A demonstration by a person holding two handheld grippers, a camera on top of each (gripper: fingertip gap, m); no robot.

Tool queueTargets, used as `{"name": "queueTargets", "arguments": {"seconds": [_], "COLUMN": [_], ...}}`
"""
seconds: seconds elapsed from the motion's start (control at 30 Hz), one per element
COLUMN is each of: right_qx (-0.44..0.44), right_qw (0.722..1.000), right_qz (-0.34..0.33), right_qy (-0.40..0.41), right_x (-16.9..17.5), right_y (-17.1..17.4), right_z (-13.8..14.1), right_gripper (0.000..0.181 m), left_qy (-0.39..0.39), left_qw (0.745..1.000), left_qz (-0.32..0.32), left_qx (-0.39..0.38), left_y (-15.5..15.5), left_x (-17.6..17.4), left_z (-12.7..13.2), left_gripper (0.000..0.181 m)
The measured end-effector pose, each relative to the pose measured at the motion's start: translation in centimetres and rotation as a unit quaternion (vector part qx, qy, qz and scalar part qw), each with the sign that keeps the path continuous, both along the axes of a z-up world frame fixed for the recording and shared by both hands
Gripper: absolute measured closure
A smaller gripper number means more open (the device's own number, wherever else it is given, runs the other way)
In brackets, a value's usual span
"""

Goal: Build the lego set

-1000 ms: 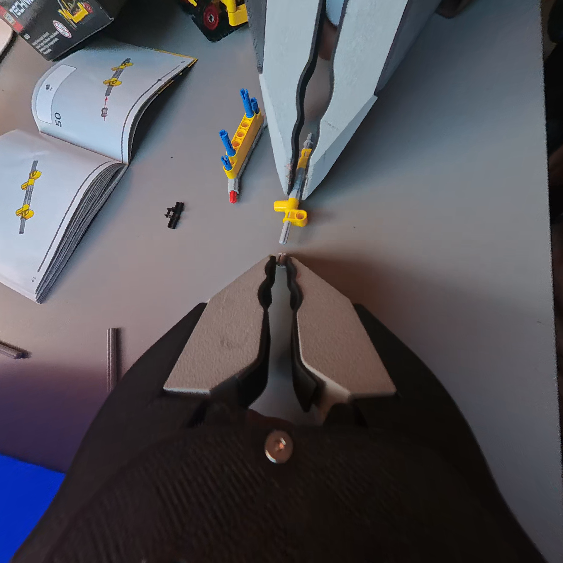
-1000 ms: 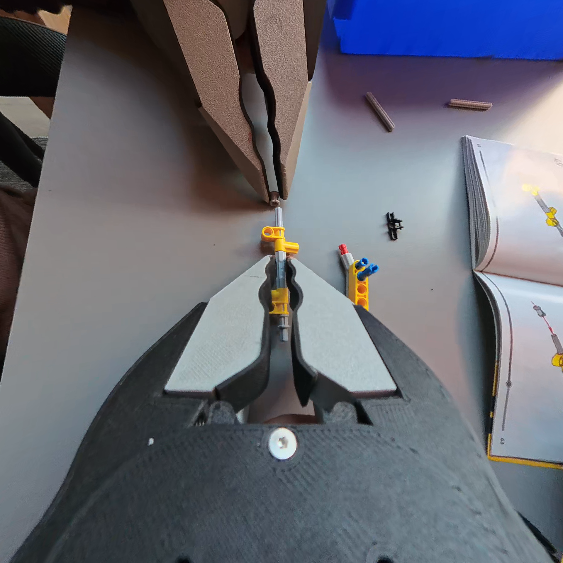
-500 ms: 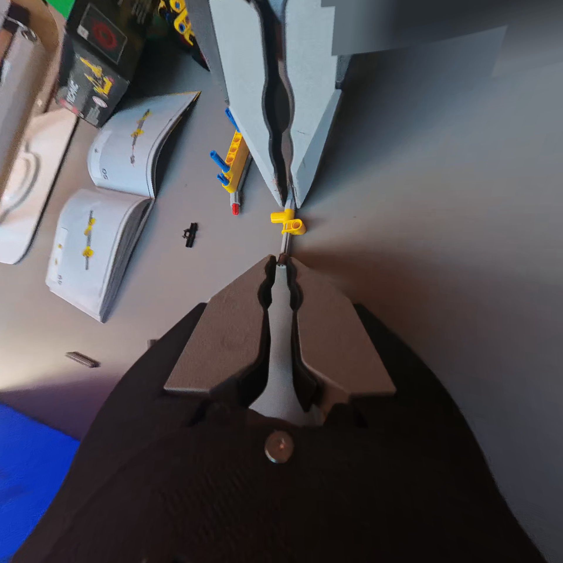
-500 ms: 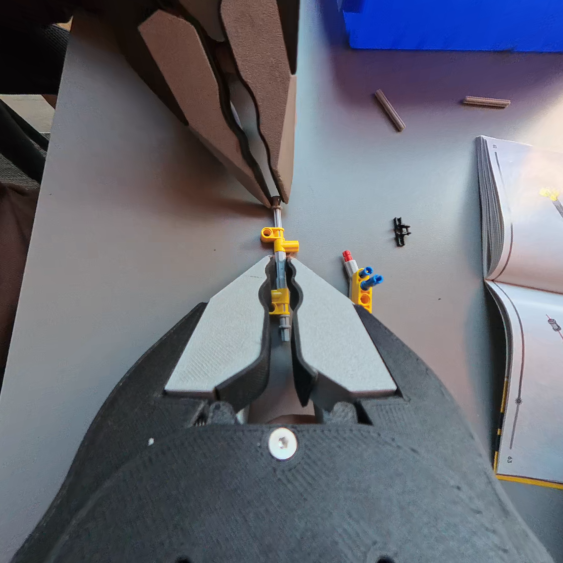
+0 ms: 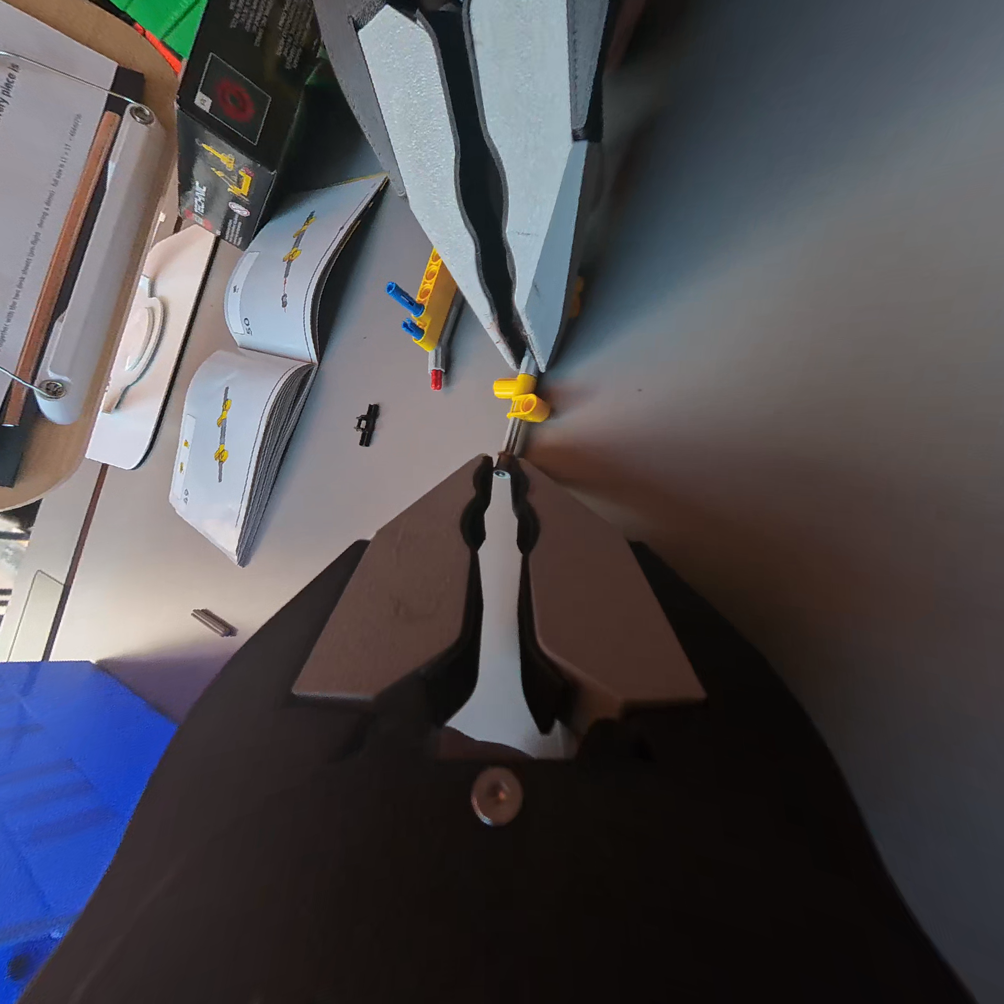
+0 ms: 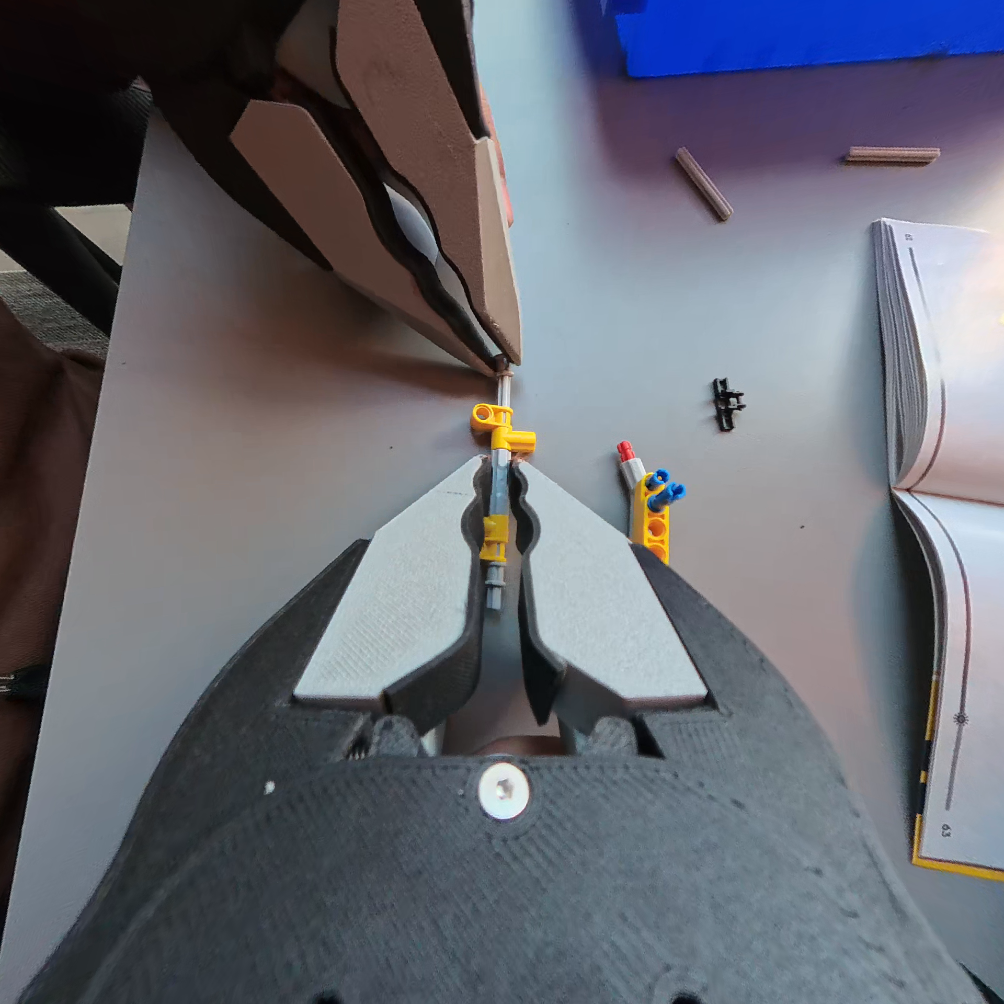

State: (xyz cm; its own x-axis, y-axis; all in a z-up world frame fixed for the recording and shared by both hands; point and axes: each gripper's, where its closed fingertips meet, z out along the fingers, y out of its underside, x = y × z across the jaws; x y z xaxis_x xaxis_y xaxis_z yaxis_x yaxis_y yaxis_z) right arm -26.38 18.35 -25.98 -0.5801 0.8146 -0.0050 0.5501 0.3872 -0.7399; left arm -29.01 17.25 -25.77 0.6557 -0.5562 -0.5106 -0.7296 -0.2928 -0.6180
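Note:
My right gripper (image 6: 500,466) is shut on a grey axle (image 6: 499,489) that carries two yellow connectors, one (image 6: 502,426) just past the fingertips and one (image 6: 494,538) between the fingers. The axle points at my left gripper (image 5: 502,466), which is shut on a small grey bush (image 5: 500,474). The bush (image 6: 505,375) sits at the axle's free end. In the left wrist view the axle (image 5: 513,432) and its front yellow connector (image 5: 521,399) stick out of the right gripper's tips (image 5: 529,365). The left gripper (image 6: 504,363) comes in tilted from the upper left.
On the grey table (image 6: 271,489) lie a yellow beam with blue pins (image 6: 654,516), a small black connector (image 6: 727,405), two dark axles (image 6: 703,183) and an open instruction booklet (image 6: 951,489). A blue bin (image 6: 815,32) and the set's box (image 5: 233,136) stand at the edges. Only a small space, under 4 cm, lies between the two pairs of fingers.
My left gripper has rolled and tilted and moved up to the axle, so the bush now meets the axle's free end. The right gripper has held the axle still.

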Motion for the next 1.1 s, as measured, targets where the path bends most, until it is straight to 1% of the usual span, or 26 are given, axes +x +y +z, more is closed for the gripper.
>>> {"name": "queueTargets", "arguments": {"seconds": [0.03, 0.2, 0.33, 0.47, 0.63, 0.9, 1.1], "right_qx": [0.000, 0.013, 0.039, 0.027, 0.019, 0.015, 0.016], "right_qw": [1.000, 1.000, 0.999, 0.999, 1.000, 1.000, 0.999], "right_qz": [0.002, 0.004, 0.008, 0.008, 0.008, 0.019, 0.032], "right_qy": [0.001, 0.008, 0.024, 0.017, 0.012, 0.011, 0.014], "right_x": [0.03, 0.02, 0.01, 0.03, 0.02, 0.15, 0.28], "right_y": [-0.06, -0.08, -0.08, -0.10, -0.10, -0.26, -0.30], "right_z": [0.02, -0.04, -0.09, -0.11, -0.10, -0.09, -0.10], "right_gripper": [0.178, 0.178, 0.178, 0.178, 0.178, 0.177, 0.177], "left_qy": [-0.004, -0.016, -0.011, -0.021, -0.006, -0.020, -0.065], "left_qw": [1.000, 1.000, 0.999, 0.999, 1.000, 0.999, 0.995], "left_qz": [-0.005, -0.020, -0.030, -0.029, -0.014, -0.034, -0.050], "left_qx": [-0.003, -0.012, -0.009, -0.018, -0.006, -0.017, -0.052], "left_y": [0.00, -0.17, -0.24, -0.24, 0.11, 0.13, -0.12], "left_x": [0.01, 0.17, 0.25, 0.25, 0.10, 0.35, 0.71], "left_z": [-0.01, -0.01, -0.03, -0.04, -0.01, -0.01, 0.03], "left_gripper": [0.177, 0.177, 0.177, 0.177, 0.178, 0.180, 0.180]}}
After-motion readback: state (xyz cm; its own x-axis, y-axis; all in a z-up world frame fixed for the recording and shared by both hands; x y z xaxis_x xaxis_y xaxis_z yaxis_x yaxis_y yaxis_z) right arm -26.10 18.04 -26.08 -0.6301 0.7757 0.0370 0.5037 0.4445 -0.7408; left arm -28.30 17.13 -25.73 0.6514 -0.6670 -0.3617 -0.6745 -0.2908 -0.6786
